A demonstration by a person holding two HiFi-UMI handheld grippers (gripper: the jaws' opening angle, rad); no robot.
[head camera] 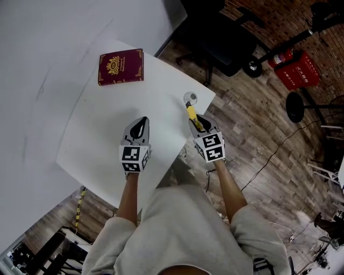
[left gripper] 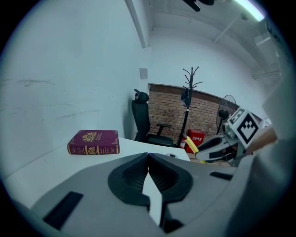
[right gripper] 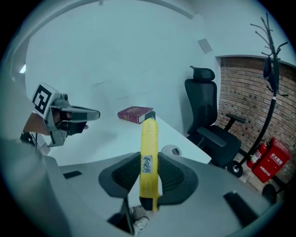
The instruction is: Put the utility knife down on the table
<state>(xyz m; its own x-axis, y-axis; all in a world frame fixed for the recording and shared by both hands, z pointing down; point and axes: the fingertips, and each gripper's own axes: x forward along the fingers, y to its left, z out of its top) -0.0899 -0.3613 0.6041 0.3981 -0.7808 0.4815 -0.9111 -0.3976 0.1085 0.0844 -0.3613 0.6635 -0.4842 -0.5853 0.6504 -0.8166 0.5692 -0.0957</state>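
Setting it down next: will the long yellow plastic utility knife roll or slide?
Likely stiff: the yellow utility knife juts straight from the right tool. Its flat sides suggest no rolling. The smooth white table may let it slide.

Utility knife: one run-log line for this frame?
right gripper: shut on utility knife | utility knife: held over table, near its edge | left gripper: shut, empty | book: on table, far side

Soft, even white light over the smooth white table (head camera: 80,134), no glare, barely a shadow on it. Head view crisp, bending at its edges. Gripper views dimmer, bluish, black-cornered fisheye; a bright ceiling strip light (left gripper: 247,10) glows high above the table.
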